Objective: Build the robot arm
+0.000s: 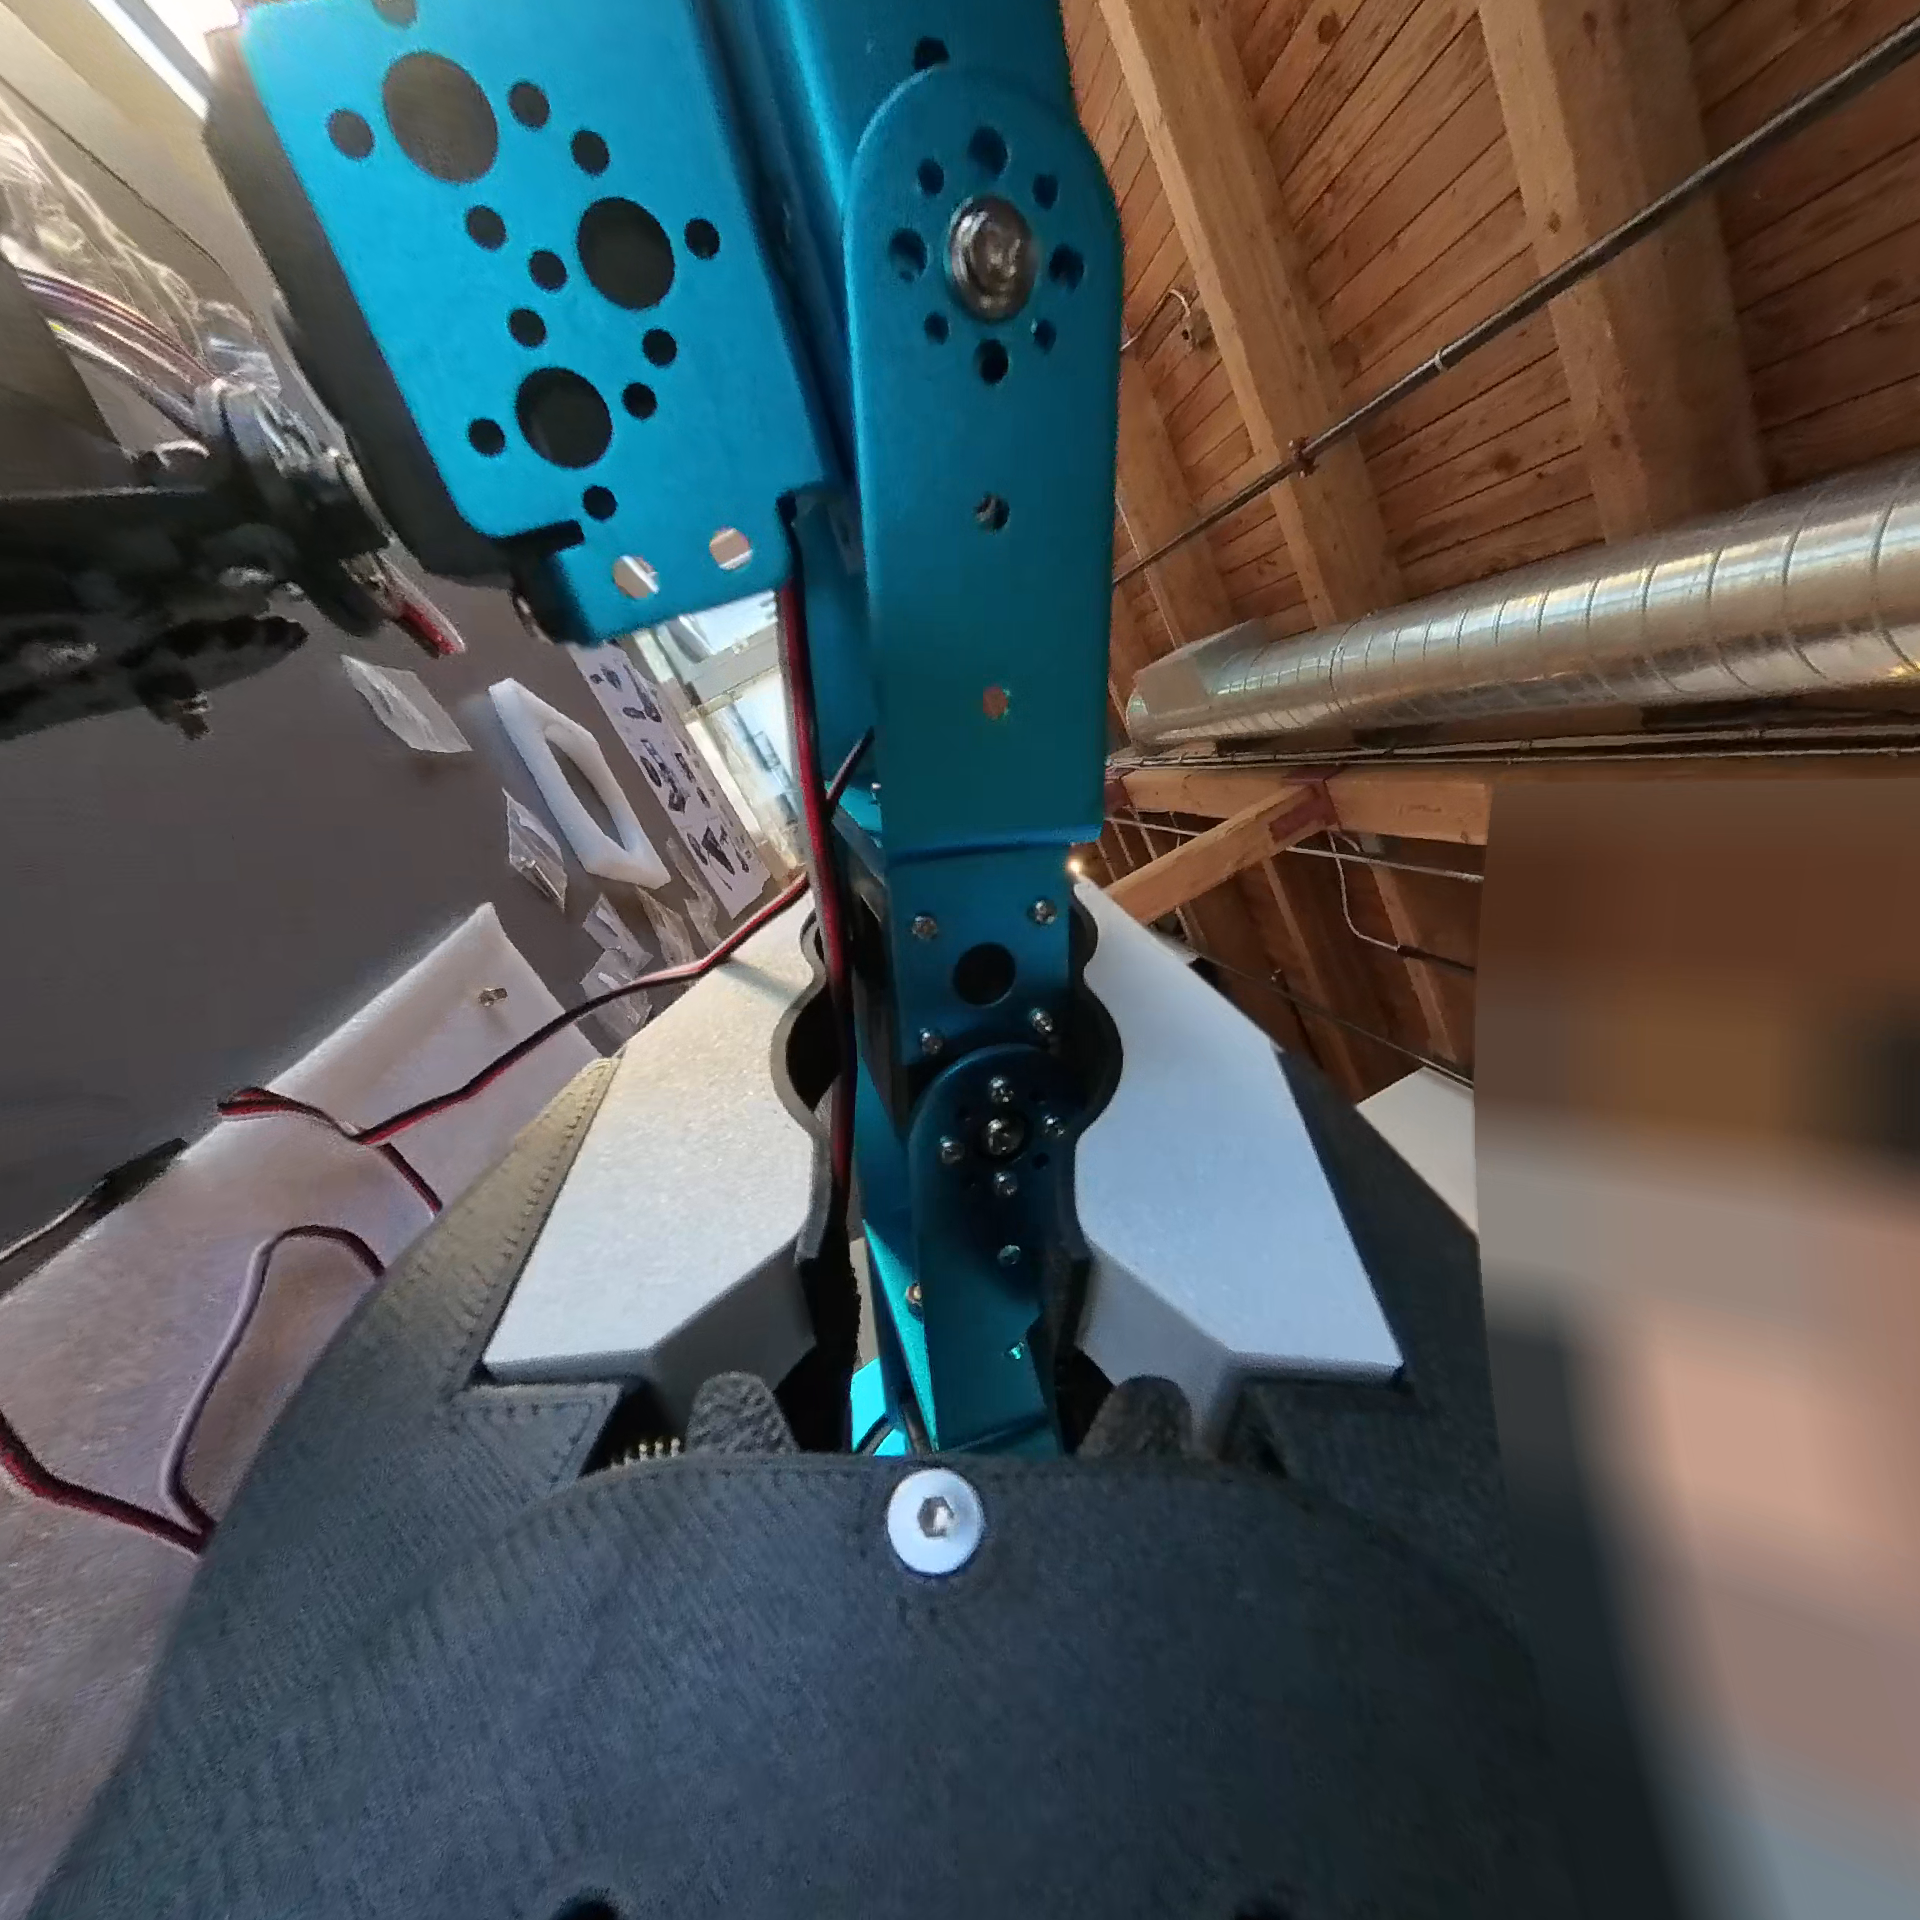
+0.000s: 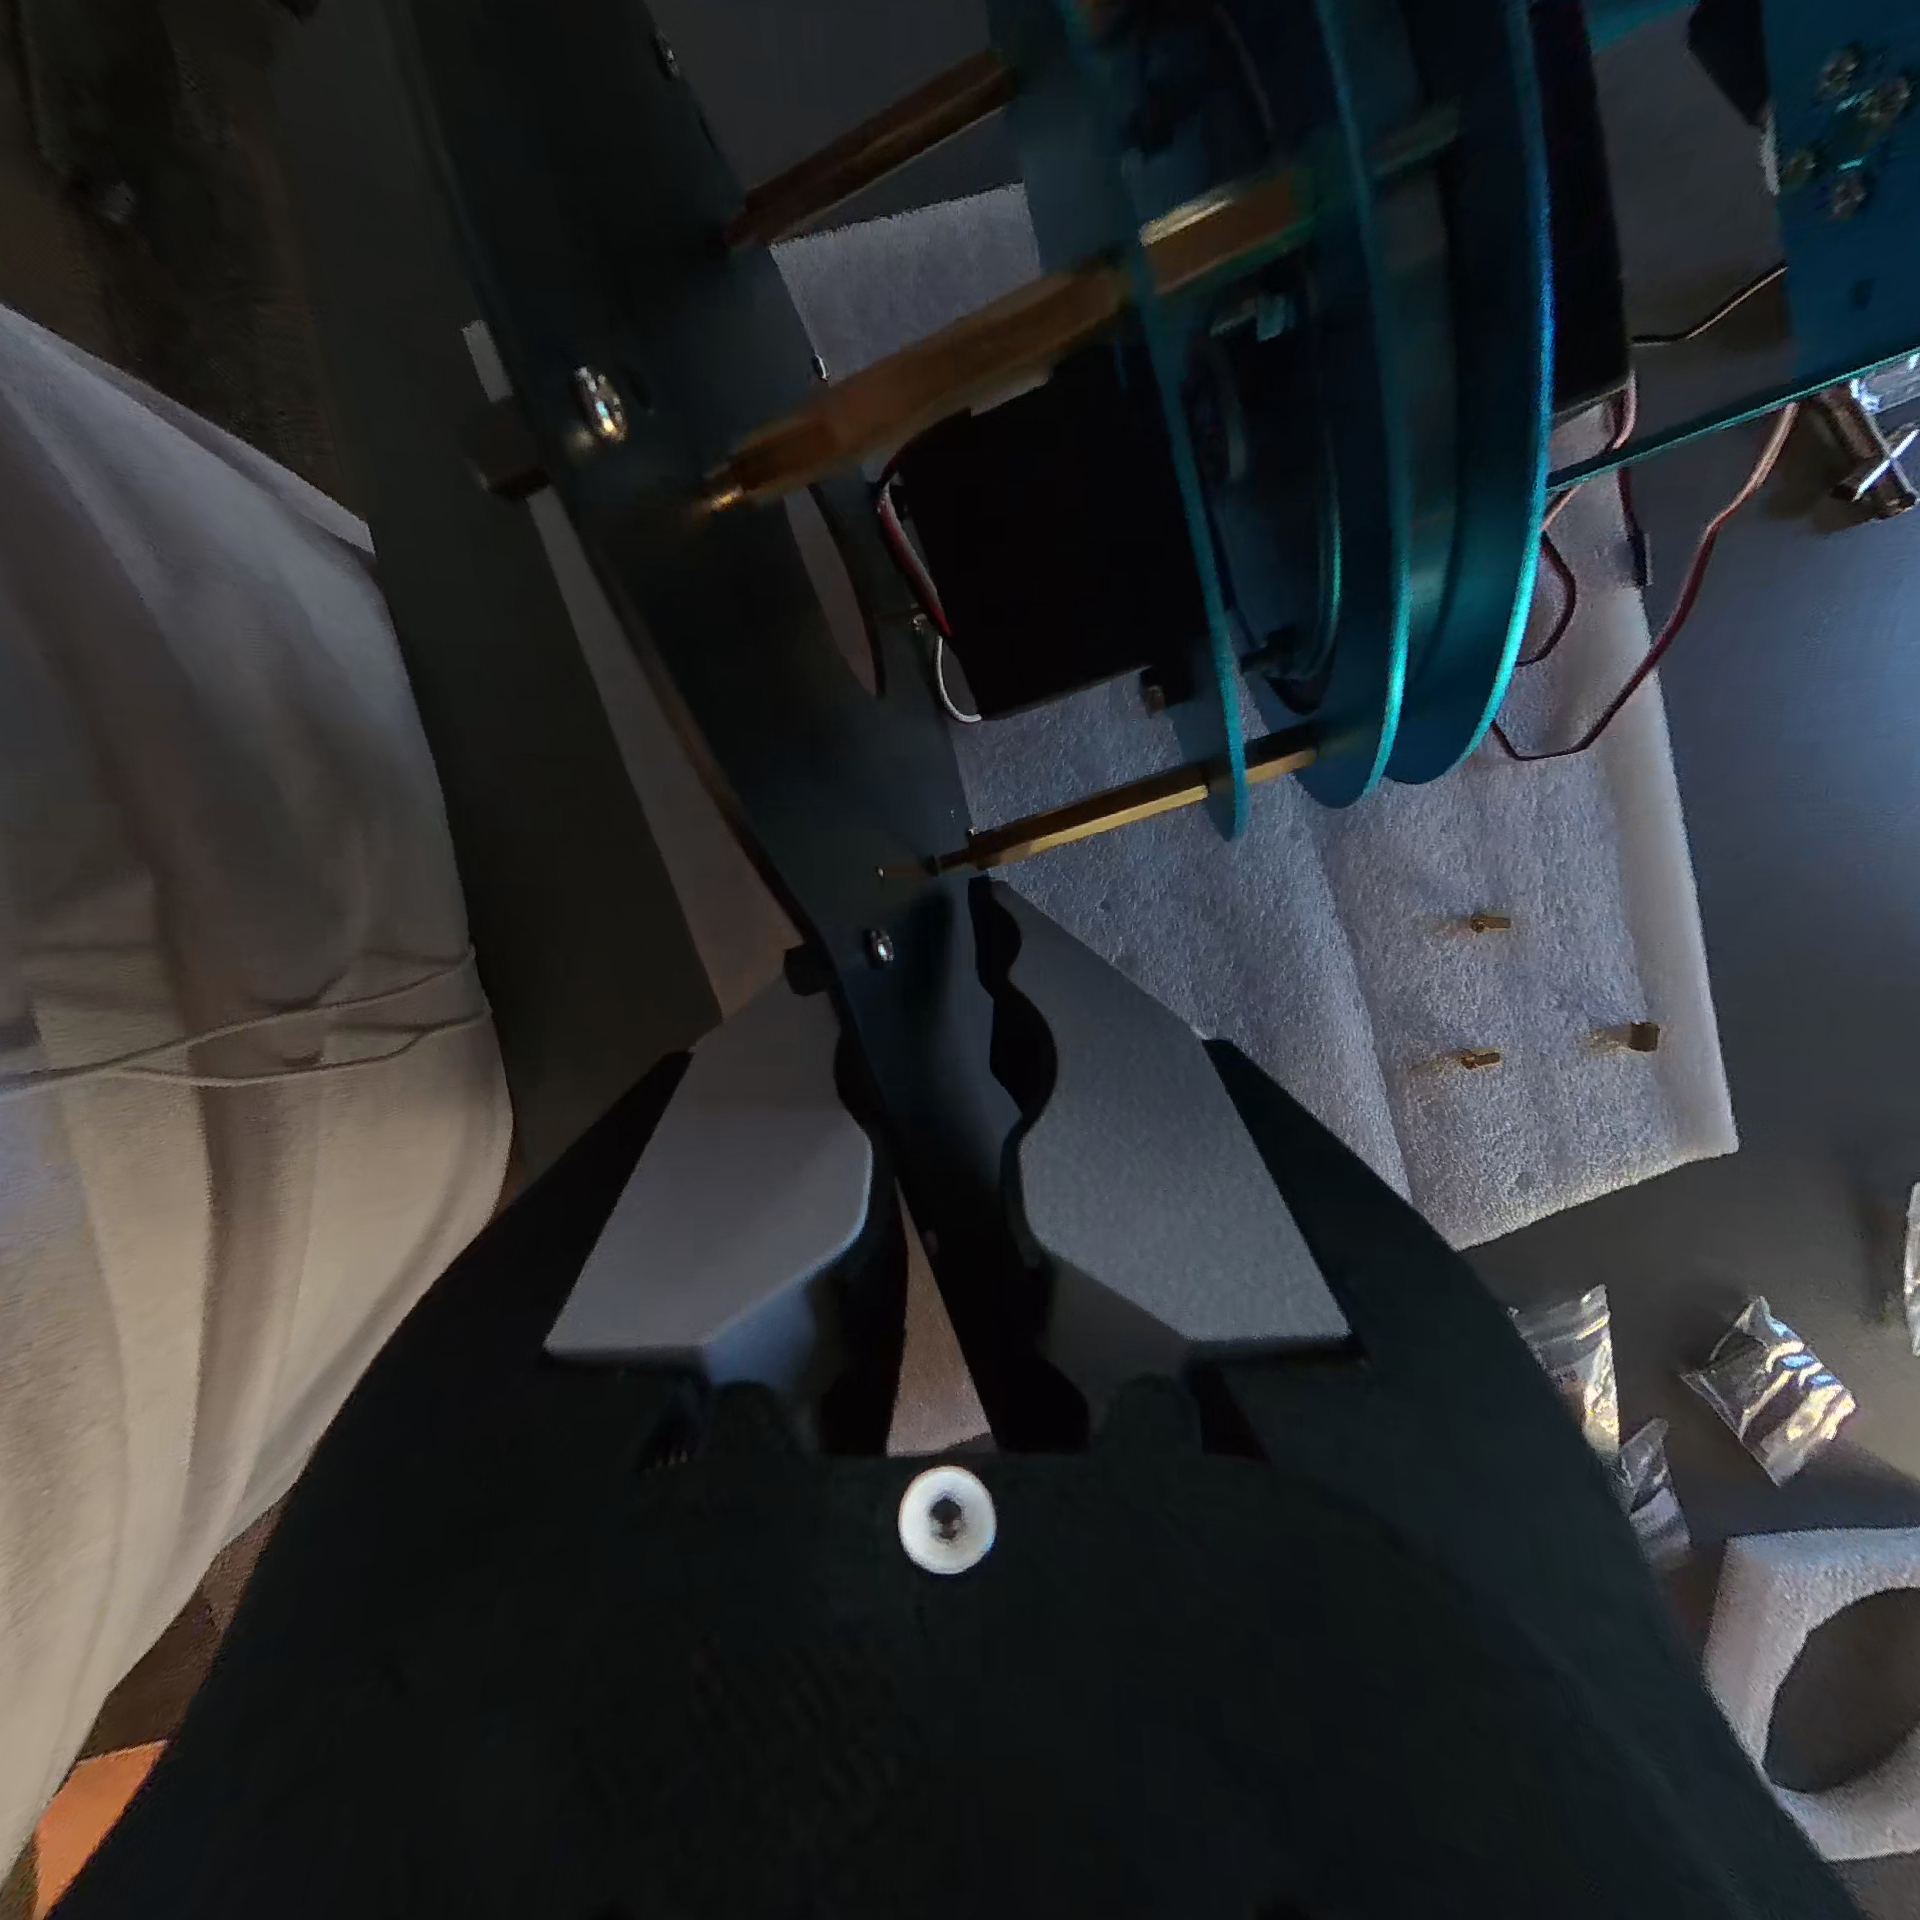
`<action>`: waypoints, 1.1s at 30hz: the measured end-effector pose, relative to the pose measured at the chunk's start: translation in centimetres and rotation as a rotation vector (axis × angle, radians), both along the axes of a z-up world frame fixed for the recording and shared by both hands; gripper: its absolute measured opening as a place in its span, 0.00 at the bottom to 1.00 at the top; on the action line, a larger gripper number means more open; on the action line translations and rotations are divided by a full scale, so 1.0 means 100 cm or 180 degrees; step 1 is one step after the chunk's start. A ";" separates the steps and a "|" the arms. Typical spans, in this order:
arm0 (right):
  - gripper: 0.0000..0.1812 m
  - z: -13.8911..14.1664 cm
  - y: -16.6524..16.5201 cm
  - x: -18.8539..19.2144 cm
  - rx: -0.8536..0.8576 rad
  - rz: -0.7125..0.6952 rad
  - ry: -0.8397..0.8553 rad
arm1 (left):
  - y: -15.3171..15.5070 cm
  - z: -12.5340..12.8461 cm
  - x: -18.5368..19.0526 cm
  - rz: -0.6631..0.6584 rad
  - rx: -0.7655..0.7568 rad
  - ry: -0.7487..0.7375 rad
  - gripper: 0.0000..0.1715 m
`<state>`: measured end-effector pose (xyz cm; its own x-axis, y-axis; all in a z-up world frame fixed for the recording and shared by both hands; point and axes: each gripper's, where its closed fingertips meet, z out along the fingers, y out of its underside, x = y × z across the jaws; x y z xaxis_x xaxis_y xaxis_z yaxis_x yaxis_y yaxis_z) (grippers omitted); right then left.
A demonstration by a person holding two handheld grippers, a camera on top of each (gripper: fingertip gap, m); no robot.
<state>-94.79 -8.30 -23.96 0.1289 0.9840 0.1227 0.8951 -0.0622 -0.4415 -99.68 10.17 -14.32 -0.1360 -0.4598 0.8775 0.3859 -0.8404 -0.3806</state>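
Note:
My left gripper (image 1: 943, 935) is shut on the lower link of a blue metal robot-arm kit (image 1: 977, 623), its grey fingers (image 1: 665, 1174) clamping the joint with the round screw hub. A perforated blue bracket (image 1: 540, 312) sits higher up, and red and black wires (image 1: 821, 831) run down beside the link. My right gripper (image 2: 961, 904) is shut on the edge of the kit's dark base plate (image 2: 623, 675). Brass standoffs (image 2: 904, 405) join that plate to blue discs (image 2: 1455, 520), with a black servo (image 2: 1039, 540) between them.
A white foam sheet (image 2: 1247, 987) carries loose brass standoffs (image 2: 1475, 1060). Small hardware bags (image 2: 1766, 1403) and a foam block with a hexagonal hole (image 2: 1766, 1600) lie at the lower right. White cloth (image 2: 208, 935) is at the left. A white foam frame (image 1: 561, 769) and printed sheet (image 1: 675, 769) lie on the grey table. The gap from one gripper's tips to the other's is roughly 20 cm.

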 end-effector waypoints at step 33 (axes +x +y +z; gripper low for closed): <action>0.17 0.001 0.012 0.004 0.0181 -0.0426 0.0271 | -0.005 -0.006 -0.002 -0.0135 0.0119 0.0380 0.18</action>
<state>-94.42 -7.12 -23.83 0.2707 0.9492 0.1608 0.8397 -0.1511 -0.5217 -99.91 9.71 -14.88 -0.0515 -0.4885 0.8710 0.3003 -0.8394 -0.4530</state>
